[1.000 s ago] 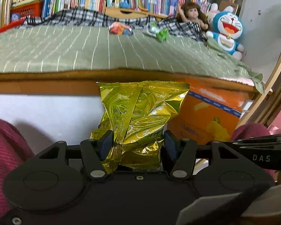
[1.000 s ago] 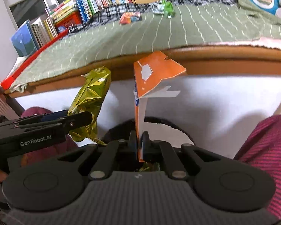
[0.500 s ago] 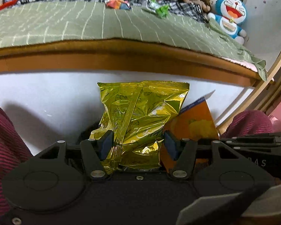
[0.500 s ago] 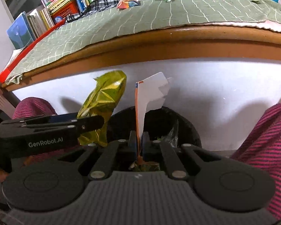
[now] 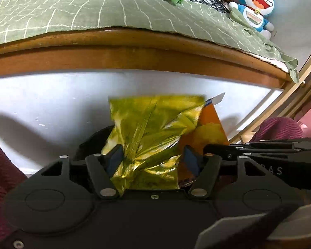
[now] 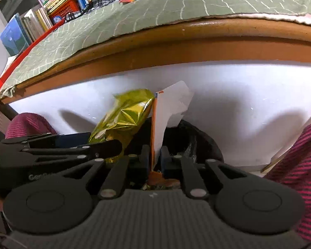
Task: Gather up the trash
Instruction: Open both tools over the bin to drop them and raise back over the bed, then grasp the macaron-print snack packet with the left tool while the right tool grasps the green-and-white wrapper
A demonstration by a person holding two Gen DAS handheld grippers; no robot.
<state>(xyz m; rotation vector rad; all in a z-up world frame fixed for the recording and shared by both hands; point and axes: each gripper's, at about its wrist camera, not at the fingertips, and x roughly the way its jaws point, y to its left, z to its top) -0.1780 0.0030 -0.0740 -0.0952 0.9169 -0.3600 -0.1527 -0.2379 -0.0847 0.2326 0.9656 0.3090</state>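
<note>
Gold wrapper (image 5: 149,137) between parted jaws — carton (image 6: 168,112) likewise

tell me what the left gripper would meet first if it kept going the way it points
Probably the black trash bin below; the left gripper, jaws just opening around the gold snack bag, points into it. Depth is unclear.

Pale letters "AS" on the side of the right gripper (image 5: 277,157), partly hidden "Gen" on the side of the left gripper (image 6: 58,155), book spines too blurred to read
</note>
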